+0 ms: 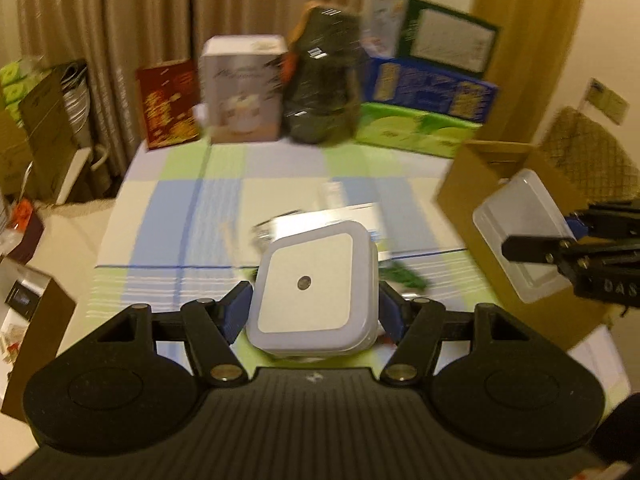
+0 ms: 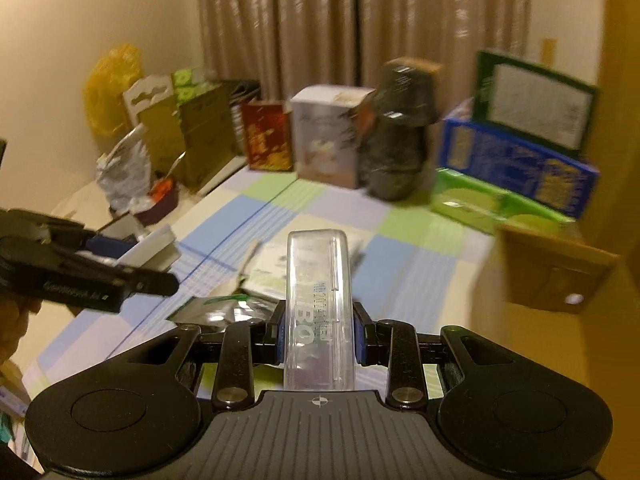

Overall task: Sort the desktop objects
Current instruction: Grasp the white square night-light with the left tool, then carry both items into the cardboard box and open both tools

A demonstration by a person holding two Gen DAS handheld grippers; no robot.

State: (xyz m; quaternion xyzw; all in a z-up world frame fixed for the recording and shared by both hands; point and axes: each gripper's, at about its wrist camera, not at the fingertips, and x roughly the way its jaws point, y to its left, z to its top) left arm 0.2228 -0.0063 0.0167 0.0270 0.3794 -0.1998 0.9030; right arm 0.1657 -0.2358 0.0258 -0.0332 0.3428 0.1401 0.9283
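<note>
A white square night light [image 1: 308,280] with a small dark sensor dot is pinched between the blue pads of my left gripper [image 1: 315,303], above the checked tablecloth [image 1: 192,216]. My right gripper [image 2: 320,320] is shut on a clear plastic case [image 2: 318,272], held on edge. In the left wrist view that clear case [image 1: 524,216] hangs over an open cardboard box [image 1: 472,184] at the table's right side. In the right wrist view the left gripper [image 2: 132,276] comes in from the left with the night light [image 2: 154,250]. The views are motion-blurred.
A paper leaflet [image 2: 272,264] and green foil packets [image 2: 216,312] lie mid-table. Along the back stand a red box [image 1: 168,108], a white box [image 1: 244,88], a dark wrapped bundle [image 1: 324,80] and blue and green cartons [image 1: 428,88]. Clutter sits off the table's left edge.
</note>
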